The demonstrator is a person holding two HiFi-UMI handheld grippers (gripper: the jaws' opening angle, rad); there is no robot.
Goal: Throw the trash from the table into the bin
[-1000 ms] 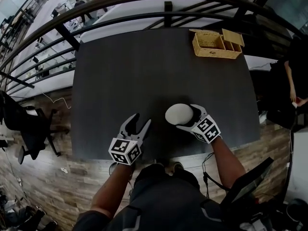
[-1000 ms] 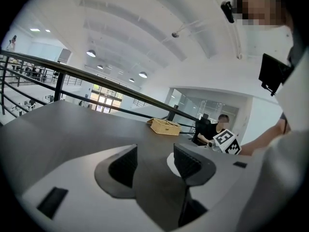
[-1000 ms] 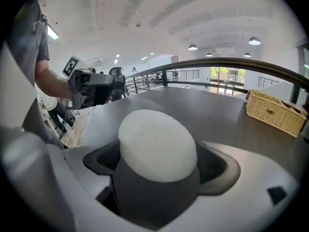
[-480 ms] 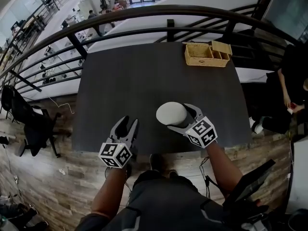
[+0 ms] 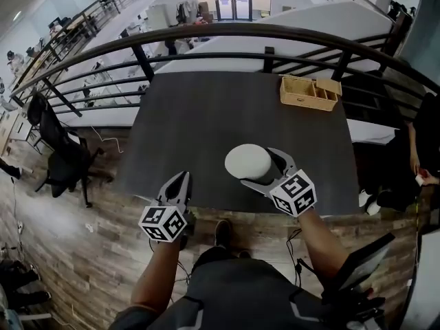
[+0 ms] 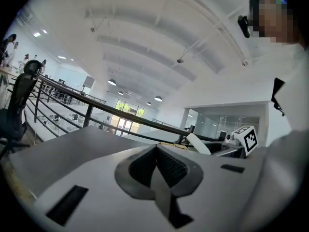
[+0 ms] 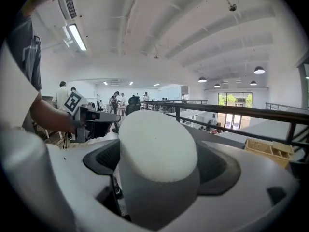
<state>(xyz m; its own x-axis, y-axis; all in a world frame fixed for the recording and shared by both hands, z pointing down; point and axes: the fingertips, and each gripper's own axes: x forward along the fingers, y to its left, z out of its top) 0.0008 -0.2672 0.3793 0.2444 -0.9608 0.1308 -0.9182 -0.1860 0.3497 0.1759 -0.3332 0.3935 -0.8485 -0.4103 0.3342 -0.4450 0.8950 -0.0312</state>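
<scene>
white round cylindrical cup (image 5: pixel 247 161) clamped in right gripper (image 5: pixel 258 166), left gripper (image 5: pixel 180 179) closed, empty

Head view: right gripper holds the cup over the near part of the dark grey rectangular table (image 5: pixel 206 115). Left gripper sits to its left by the table edge, jaws together. Tan woven wicker basket (image 5: pixel 308 92) is far ahead and right of the right gripper.
Left gripper view: jaws meet tip to tip, nothing between; cup off to the right.
Right gripper view: both pads pressed on the cup's sides, flat round end facing the camera
</scene>
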